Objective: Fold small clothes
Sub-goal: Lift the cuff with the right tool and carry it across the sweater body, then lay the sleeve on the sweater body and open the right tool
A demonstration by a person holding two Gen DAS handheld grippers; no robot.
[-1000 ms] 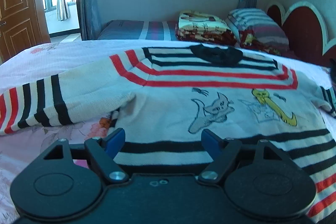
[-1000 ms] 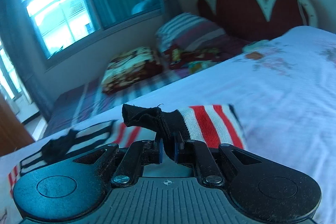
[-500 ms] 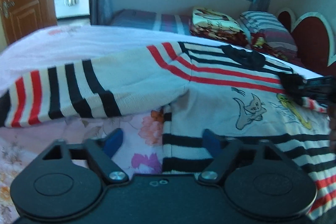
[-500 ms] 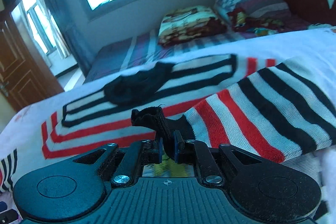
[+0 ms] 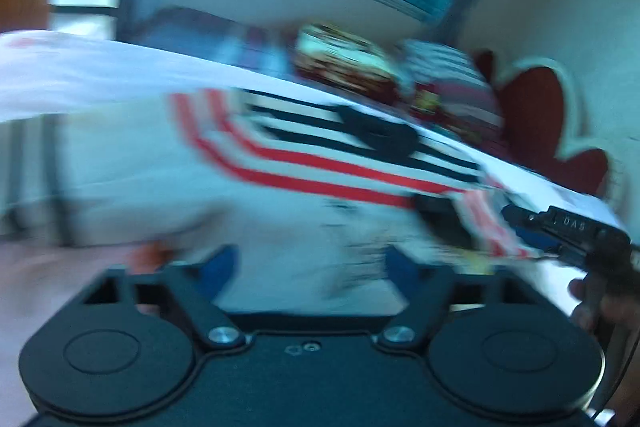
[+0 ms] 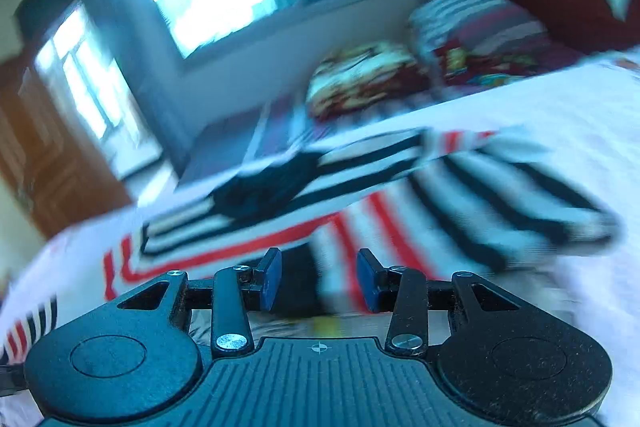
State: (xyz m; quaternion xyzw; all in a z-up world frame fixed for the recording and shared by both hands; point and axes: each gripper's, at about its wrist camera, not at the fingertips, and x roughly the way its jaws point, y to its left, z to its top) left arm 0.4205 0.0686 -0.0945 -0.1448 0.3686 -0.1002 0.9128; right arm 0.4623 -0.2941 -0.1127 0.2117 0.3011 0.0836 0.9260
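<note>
A small white sweater [image 5: 280,195] with red and black stripes and a black collar lies flat on the bed. Both views are motion-blurred. My left gripper [image 5: 310,267] is open and empty, low over the sweater's body near its left sleeve. My right gripper [image 6: 318,283] is open and empty. The striped right sleeve [image 6: 460,211] lies folded across the sweater's front just beyond its fingertips. The right gripper also shows in the left wrist view [image 5: 532,231], at the sleeve's cuff end.
The bed sheet [image 6: 580,115] is white with pink flowers. Pillows and a folded blanket [image 5: 348,63] lie at the back by the red headboard [image 5: 536,111]. A wooden door [image 6: 36,163] stands to the left, windows behind.
My right gripper has opened and let go of the sleeve cuff, which now lies across the sweater's front. My left gripper has swung quickly; it stays open.
</note>
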